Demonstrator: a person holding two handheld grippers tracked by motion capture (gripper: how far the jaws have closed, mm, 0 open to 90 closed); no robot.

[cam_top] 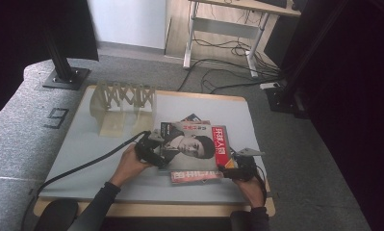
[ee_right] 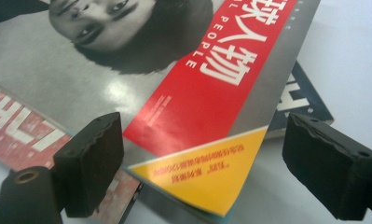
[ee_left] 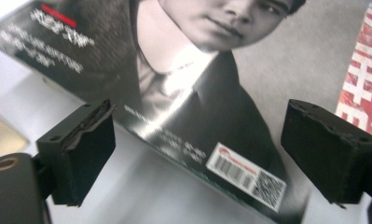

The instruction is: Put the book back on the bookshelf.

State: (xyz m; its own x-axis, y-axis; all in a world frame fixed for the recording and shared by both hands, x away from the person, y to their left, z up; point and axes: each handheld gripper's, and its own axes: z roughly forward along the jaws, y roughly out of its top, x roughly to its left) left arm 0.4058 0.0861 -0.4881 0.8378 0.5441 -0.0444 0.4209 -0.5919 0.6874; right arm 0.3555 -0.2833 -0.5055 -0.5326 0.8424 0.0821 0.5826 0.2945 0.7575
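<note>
Left gripper (cam_top: 153,153) sat at left edge of top magazine (cam_top: 192,147), jaws spread, pinching nothing, apparently just squaring stack. Magazine lay mid-table (cam_top: 83,159) atop other magazines (cam_top: 197,176): glossy grey portrait cover, red title band, yellow corner. Right gripper (cam_top: 235,166) at right corner, jaws likewise spread, empty.

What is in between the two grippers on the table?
In the high view, the top magazine on its stack lies between the left gripper and the right gripper.
</note>
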